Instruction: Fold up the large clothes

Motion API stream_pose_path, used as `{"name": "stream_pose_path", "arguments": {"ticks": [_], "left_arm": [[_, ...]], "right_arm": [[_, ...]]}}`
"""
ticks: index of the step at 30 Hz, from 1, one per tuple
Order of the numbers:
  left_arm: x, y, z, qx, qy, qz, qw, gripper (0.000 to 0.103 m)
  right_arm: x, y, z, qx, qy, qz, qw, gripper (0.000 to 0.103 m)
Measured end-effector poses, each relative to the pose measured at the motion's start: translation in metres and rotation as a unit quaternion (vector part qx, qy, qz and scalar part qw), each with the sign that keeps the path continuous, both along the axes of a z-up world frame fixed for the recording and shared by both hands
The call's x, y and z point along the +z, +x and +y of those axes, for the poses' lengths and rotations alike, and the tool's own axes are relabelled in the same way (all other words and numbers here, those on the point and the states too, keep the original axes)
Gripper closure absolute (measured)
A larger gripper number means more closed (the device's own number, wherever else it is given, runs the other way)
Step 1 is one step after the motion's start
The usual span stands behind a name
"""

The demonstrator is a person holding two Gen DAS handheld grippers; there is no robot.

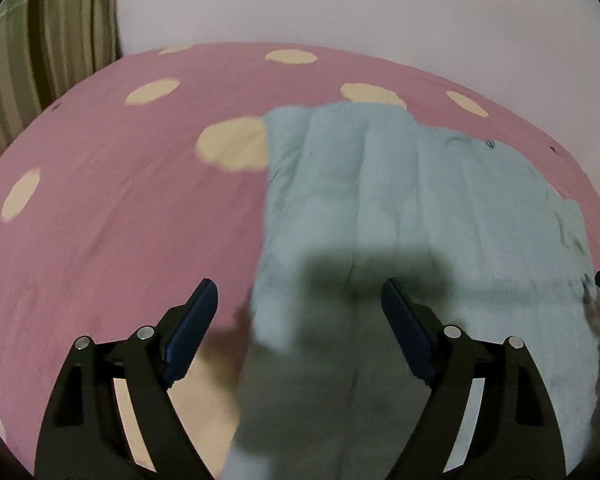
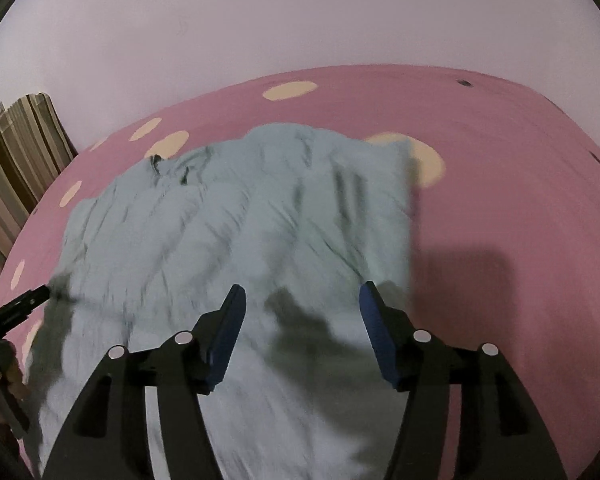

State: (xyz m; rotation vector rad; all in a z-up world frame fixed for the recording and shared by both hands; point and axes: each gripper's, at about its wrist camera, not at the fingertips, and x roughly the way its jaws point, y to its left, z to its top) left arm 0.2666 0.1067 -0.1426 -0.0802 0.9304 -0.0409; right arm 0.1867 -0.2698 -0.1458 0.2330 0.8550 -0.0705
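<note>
Garment: pale blue garment (image 2: pixel 236 232) lies spread and wrinkled on pink spotted bedsheet (image 1: pixel 112 208).
Left gripper (image 1: pixel 300 312): jaws apart, empty, above garment's left edge.
Right gripper (image 2: pixel 302 312): jaws apart, empty, over garment.
Backdrop: striped curtain (image 1: pixel 48 36).

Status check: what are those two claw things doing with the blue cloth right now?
Left gripper open, empty. Right gripper open, empty. Light blue garment lying spread on pink spotted bedsheet. Nothing in the way.

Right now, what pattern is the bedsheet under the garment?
Pink bedsheet with large cream dots, under the pale blue garment. Clearest in the left wrist view.
</note>
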Motion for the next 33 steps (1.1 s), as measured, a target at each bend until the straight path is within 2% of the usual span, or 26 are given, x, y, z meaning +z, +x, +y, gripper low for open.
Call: {"name": "stream_pose_path", "arguments": {"ticks": [3, 9, 15, 22, 27, 33], "left_arm": [[-0.001, -0.037, 0.018, 0.004, -0.013, 0.011, 0.9998, 0.019], [-0.007, -0.116, 0.043, 0.011, -0.043, 0.035, 0.9984, 0.019], [-0.011, -0.164, 0.048, 0.009, -0.078, 0.046, 0.9959, 0.019], [-0.015, -0.195, 0.052, 0.020, -0.082, 0.041, 0.9955, 0.019], [-0.017, -0.205, 0.057, 0.013, -0.101, 0.046, 0.9937, 0.019], [-0.018, -0.211, 0.059, 0.002, -0.121, 0.047, 0.9916, 0.020]], "right_arm": [[-0.004, -0.035, -0.012, -0.013, -0.006, 0.011, 1.000, 0.044], [-0.021, -0.106, -0.026, -0.037, 0.012, 0.035, 0.999, 0.044], [-0.034, -0.158, -0.030, -0.039, 0.035, 0.047, 0.997, 0.044], [-0.042, -0.195, -0.024, -0.027, 0.044, 0.050, 0.997, 0.044], [-0.040, -0.203, -0.024, -0.028, 0.047, 0.045, 0.997, 0.043], [-0.044, -0.213, -0.031, -0.032, 0.080, 0.042, 0.995, 0.043]]}}
